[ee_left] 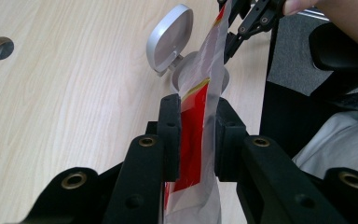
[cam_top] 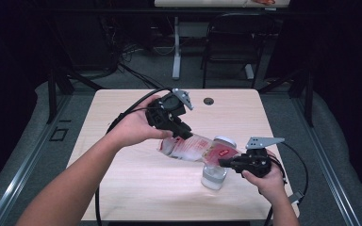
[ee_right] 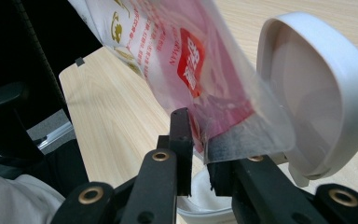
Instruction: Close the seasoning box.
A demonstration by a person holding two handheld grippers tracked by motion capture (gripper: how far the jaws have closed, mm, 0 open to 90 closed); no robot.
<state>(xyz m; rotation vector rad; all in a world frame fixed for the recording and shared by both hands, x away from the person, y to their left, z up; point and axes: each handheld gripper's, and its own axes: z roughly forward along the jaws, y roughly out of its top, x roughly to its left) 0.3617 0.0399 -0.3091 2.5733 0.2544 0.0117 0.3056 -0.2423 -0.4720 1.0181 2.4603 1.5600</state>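
High view has the bag (cam_top: 195, 147) stretched between both grippers, slanting down over the open jar (cam_top: 215, 175) near the table's (cam_top: 122, 174) right front. Left gripper (cam_top: 181, 133) is clamped tight on the bag's upper end; right gripper (cam_top: 225, 162) pinches the lower end at the jar's mouth. The lid (ee_left: 168, 38) is flipped back already. Emptying the bag looks still to do. Only the hinged lid crowds the mouth.
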